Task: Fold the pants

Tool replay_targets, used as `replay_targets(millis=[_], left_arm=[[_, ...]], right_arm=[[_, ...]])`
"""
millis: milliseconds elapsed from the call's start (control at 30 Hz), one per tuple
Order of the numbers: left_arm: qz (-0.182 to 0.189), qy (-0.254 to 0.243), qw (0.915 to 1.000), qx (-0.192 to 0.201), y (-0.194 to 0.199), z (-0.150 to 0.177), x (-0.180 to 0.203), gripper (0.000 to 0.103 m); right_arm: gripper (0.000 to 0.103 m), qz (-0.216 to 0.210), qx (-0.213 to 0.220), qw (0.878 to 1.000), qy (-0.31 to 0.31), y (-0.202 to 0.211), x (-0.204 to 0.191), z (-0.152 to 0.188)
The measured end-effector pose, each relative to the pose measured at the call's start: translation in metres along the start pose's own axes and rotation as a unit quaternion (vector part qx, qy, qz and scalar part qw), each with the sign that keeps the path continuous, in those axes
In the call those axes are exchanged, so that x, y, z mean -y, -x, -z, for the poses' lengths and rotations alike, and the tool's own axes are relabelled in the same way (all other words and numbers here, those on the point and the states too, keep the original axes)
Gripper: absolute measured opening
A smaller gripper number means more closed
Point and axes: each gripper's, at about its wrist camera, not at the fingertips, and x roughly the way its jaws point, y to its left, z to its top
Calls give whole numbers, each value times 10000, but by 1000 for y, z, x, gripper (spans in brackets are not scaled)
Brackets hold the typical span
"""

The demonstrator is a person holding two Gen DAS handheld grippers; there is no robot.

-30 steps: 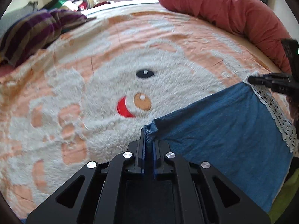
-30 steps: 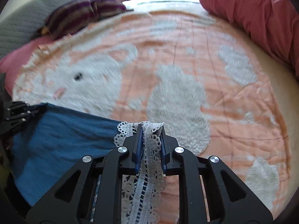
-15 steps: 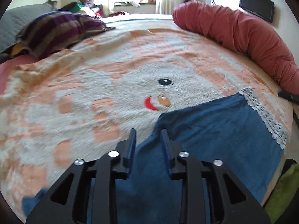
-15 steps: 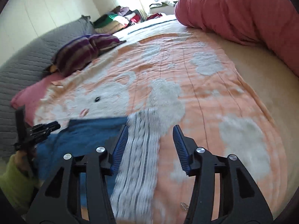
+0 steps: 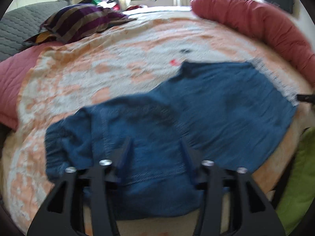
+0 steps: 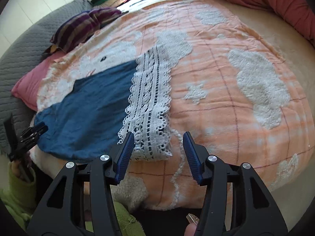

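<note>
One pair of blue pants point(image 5: 196, 106), two hand-held grippers point(image 5: 155, 151) point(image 6: 158, 147), one striped pillow point(image 5: 82, 23), one red bolster point(image 5: 256, 25).

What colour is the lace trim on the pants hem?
White openwork lace trim on the blue fabric pants; clearest in the right wrist view.

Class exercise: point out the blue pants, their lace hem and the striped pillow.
blue pants point(image 5: 216, 106): left wrist view, middle of the blue cloth.
lace hem point(image 6: 149, 106): right wrist view, centre of the white lace band.
striped pillow point(image 6: 78, 27): right wrist view, middle of its top face.

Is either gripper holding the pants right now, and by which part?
Nothing is held. The left gripper and right gripper are both open above the blue pants.
</note>
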Motion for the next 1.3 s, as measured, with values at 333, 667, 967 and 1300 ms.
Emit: replay_targets(millis=[333,667,967,1300], left_arm=[[-243,298,9993,-34,-10,8,-28,53],[-71,445,9990,-10,-12,10,-38,53],[-175,526,9971,513,38,5,-43,62],[116,108,9974,707,52,-5,0,81]], right_arm=[[8,382,-185,9969,662,-2,-24,5],[24,794,-275,9948,574,-3,-15,12],[56,947,760,9897,763,50,-40,11],[74,198,556,9821,1788,-10,-141,-1]])
